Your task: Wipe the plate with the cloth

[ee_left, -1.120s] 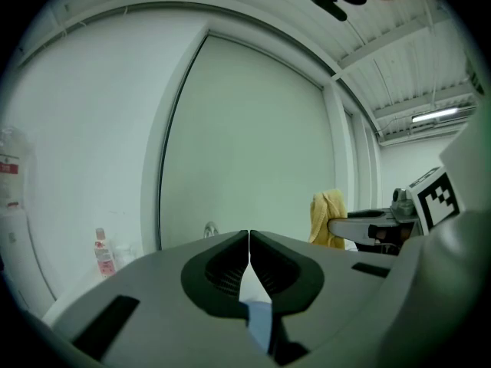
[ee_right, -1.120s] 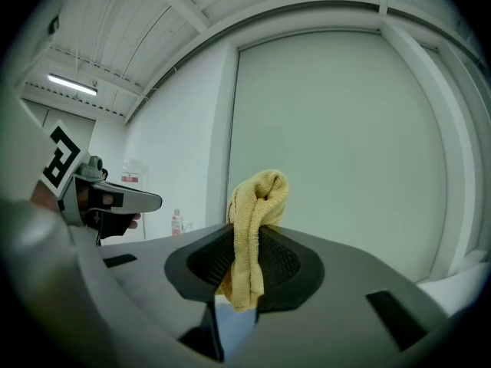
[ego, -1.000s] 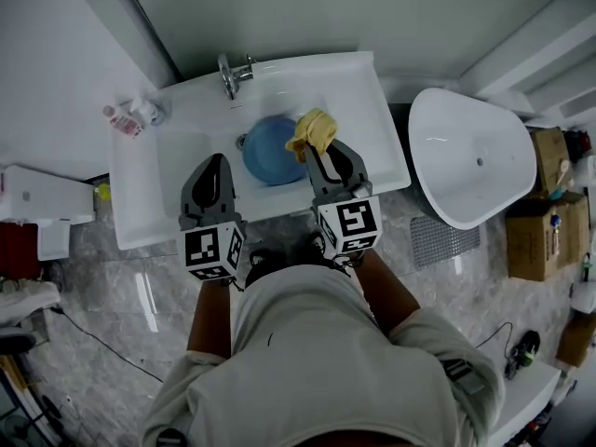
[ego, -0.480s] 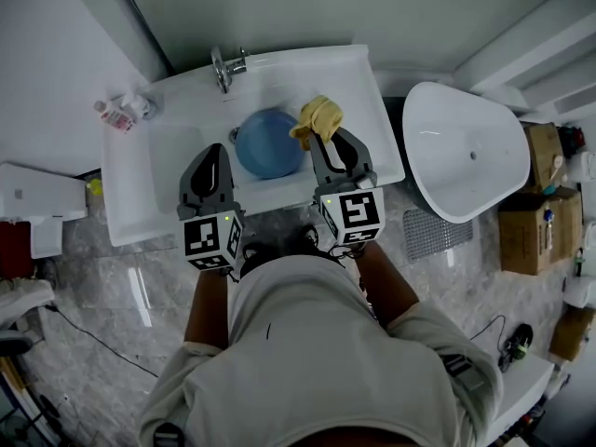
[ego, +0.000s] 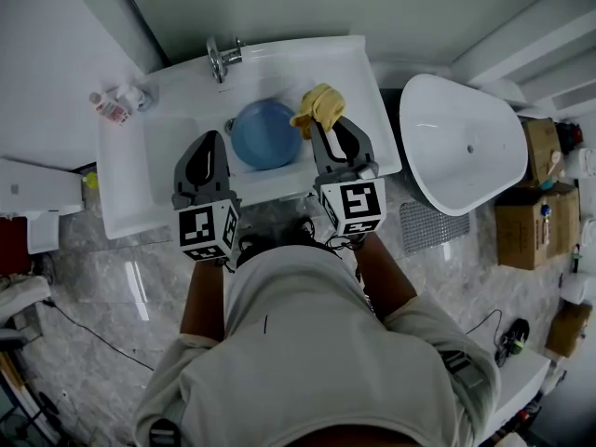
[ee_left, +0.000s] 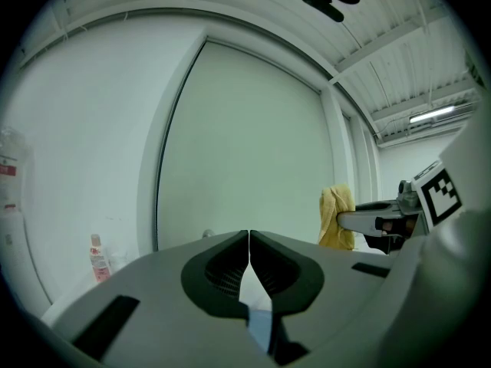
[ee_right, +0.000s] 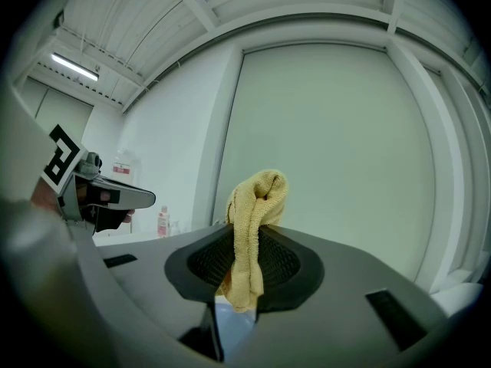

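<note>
A blue plate (ego: 265,134) lies in the basin of the white sink (ego: 363,91). My right gripper (ego: 318,130) is shut on a yellow cloth (ego: 318,107), which bunches above the plate's right rim; in the right gripper view the cloth (ee_right: 253,228) stands pinched between the jaws. My left gripper (ego: 207,150) is shut with nothing in it and hovers over the sink's front left, beside the plate. Its tips (ee_left: 249,236) meet in the left gripper view, where the cloth (ee_left: 336,217) shows at the right.
A tap (ego: 222,57) stands at the back of the sink. Small bottles (ego: 112,105) sit on its left corner. A white tub-like bowl (ego: 461,152) is to the right, with cardboard boxes (ego: 528,217) beyond it. A white unit (ego: 33,198) stands at the left.
Both grippers have barely shifted against the sink. The whole view has slid a little, so the sink and plate sit slightly higher in the picture.
</note>
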A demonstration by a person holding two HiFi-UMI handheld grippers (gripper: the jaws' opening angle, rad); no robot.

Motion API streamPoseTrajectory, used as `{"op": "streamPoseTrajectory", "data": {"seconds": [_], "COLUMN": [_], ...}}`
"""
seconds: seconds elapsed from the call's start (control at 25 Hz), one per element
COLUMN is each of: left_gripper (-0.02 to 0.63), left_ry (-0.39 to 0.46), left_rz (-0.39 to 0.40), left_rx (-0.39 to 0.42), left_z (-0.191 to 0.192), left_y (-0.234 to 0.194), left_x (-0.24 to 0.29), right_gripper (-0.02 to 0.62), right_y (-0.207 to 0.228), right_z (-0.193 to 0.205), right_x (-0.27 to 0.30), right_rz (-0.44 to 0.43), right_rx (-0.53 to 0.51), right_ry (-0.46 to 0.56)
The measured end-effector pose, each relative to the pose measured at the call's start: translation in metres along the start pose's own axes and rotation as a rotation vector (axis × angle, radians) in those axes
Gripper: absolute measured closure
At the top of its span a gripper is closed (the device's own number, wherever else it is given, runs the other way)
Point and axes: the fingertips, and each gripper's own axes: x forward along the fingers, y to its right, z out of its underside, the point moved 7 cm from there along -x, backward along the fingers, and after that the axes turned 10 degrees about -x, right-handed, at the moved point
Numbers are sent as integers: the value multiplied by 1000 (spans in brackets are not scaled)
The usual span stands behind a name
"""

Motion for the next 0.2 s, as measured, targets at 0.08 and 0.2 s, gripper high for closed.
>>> {"op": "streamPoseTrajectory", "data": {"seconds": [0.08, 0.2], "left_gripper": [584, 584], "left_ry": [0, -1], "left_rz": [1, 1], "left_rx": [4, 10], "left_z": [0, 0], "left_y": [0, 0], "left_x": [-1, -2], "right_gripper": [519, 520], "right_y": [-1, -2], "right_z": [0, 1], "right_x": [-1, -2], "right_rz": [2, 7], "right_rx": [2, 5], "right_ry": [0, 0]}}
